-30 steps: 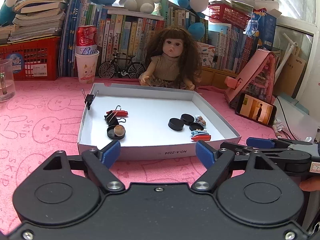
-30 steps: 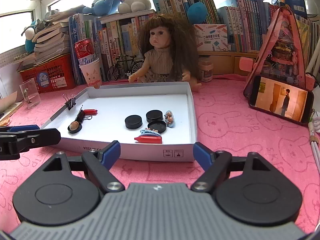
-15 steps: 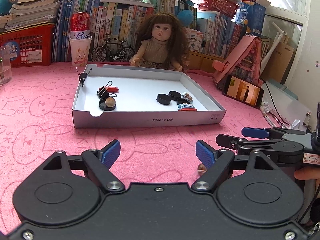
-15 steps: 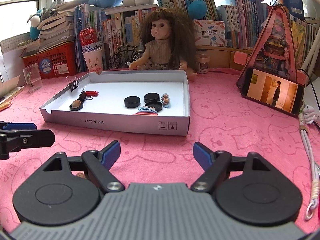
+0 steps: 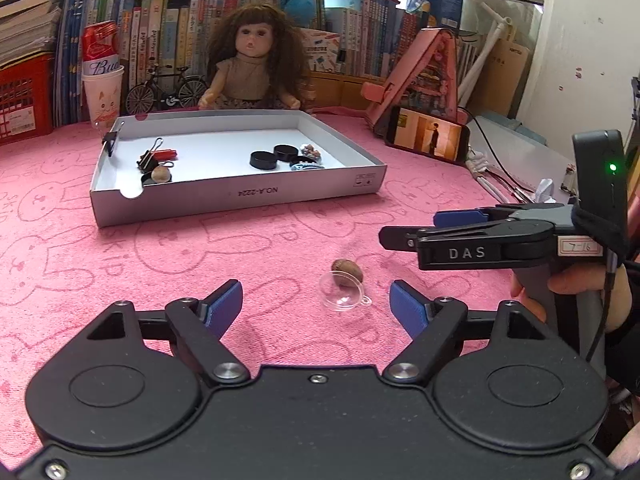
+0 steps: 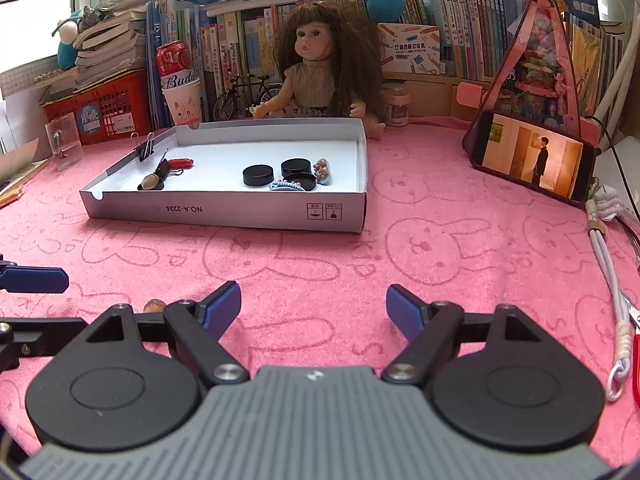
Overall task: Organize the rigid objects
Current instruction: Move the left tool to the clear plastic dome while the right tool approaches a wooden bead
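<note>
A white cardboard tray [image 5: 240, 194] [image 6: 224, 212] sits on the pink cloth and holds black round caps [image 5: 263, 160], binder clips [image 5: 149, 159], a nut on a black cap [image 5: 160, 174] and small trinkets. A brown nut [image 5: 347, 271] and a clear plastic cup [image 5: 342, 294] lie on the cloth in front of the tray. My left gripper [image 5: 316, 304] is open, just short of the cup. My right gripper [image 6: 313, 307] is open and empty over bare cloth; it shows side-on in the left wrist view [image 5: 460, 236]. The nut [image 6: 155, 305] peeks out at the right wrist view's left.
A doll [image 5: 252, 68], a paper cup with a red can [image 5: 102, 88], a model bicycle and rows of books stand behind the tray. A phone [image 6: 534, 156] leans on a pink stand at the right. Cables [image 6: 608, 264] lie at the far right.
Both grippers have pulled back from the tray toward me. The loose nut and clear cup have come into the left wrist view, between the open fingers.
</note>
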Demonstrator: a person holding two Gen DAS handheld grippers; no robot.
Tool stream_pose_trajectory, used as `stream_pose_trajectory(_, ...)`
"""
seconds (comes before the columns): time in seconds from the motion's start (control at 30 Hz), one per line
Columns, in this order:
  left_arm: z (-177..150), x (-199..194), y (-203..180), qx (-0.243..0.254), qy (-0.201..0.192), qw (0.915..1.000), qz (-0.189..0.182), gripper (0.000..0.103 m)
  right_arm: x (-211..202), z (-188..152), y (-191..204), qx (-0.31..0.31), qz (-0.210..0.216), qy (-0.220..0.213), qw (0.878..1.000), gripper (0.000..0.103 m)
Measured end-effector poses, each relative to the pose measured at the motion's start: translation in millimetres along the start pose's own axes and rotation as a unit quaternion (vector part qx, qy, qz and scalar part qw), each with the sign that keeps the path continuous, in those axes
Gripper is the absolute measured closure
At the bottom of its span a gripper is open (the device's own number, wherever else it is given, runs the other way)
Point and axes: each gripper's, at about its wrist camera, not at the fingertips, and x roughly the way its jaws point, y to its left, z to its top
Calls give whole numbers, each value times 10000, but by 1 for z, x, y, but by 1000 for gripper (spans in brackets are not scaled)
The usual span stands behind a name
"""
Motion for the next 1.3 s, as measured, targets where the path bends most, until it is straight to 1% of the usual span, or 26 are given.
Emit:
stream_pose_trajectory(0.07, -2, 0, -7, 167, -34, 9998, -44, 25, 0, -1, 1, -8, -5, 5, 10000, 15)
stream_pose_trajectory(0.17, -2, 5, -14, 299, -64, 9995, -41, 29, 0, -1, 1, -25, -10, -15, 10000, 15)
stream_pose_trajectory(0.27, -1, 12, -17, 322, -50, 9994, -97, 36, 0, -1, 0, -17, -13, -22, 10000, 15)
stream_pose_trajectory(0.37, -2, 21, -17, 271, 17, 9996, -39, 48, 0, -1, -2, 6, -24, -15, 10000, 15)
stream_pose_trajectory(0.43, -3, 26, -15, 195, 47, 9998, 12, 62, 0, -2, -3, 22, -23, -10, 10000, 15)
stream_pose_trajectory(0.47, -3, 27, -14, 176, 11, 9998, 66, 65, 0, -2, -3, 22, -20, -7, 10000, 15)
stream_pose_trajectory(0.5, -3, 27, -14, 179, 3, 9998, 115, 72, 0, -2, -3, 18, -3, -2, 10000, 15)
stream_pose_trajectory(0.57, -2, 27, -12, 147, 15, 9998, 126, 73, -1, -3, -2, -15, 59, 4, 10000, 15)
stream_pose_trajectory(0.67, 1, 24, -7, 109, -40, 9996, 268, 73, -2, -4, 1, -88, 163, -7, 9998, 16)
stream_pose_trajectory(0.9, 9, 20, 12, -140, -117, 9976, 661, 73, -9, -5, 11, -289, 636, -168, 9974, 18)
stream_pose_trajectory(1.07, 12, 19, 22, -265, -144, 9961, 829, 73, -14, -8, 22, -485, 959, -242, 9939, 18)
stream_pose_trajectory(1.17, 12, 17, 24, -307, -161, 9956, 868, 72, -15, -9, 30, -568, 1108, -222, 9920, 21)
stream_pose_trajectory(1.3, 11, 16, 25, -312, -164, 9954, 889, 72, -13, -12, 38, -664, 1228, -165, 9901, 28)
